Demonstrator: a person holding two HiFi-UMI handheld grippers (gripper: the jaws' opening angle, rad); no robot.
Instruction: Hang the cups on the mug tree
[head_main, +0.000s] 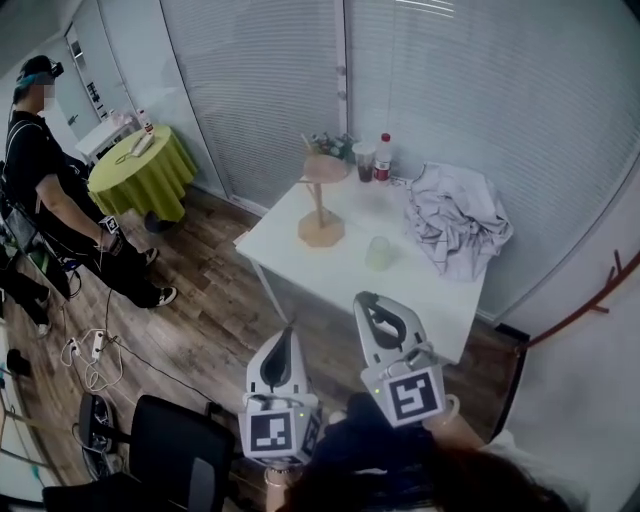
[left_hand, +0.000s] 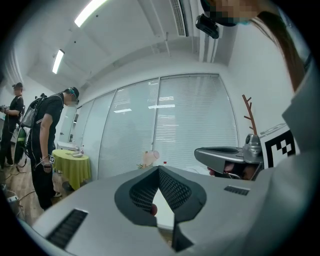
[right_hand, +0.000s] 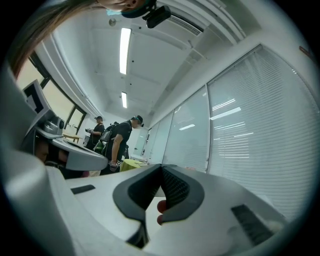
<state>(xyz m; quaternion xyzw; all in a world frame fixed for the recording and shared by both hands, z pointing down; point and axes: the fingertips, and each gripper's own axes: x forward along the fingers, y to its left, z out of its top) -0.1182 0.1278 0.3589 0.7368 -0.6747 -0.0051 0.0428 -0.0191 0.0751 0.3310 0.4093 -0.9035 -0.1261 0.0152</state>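
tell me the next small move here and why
Probably move the right gripper forward toward the pale cup, opening its jaws on the way. Both it and the left gripper are shut, empty and held short of the white table. The cup stands loose on the table near the wooden mug tree, not hung.
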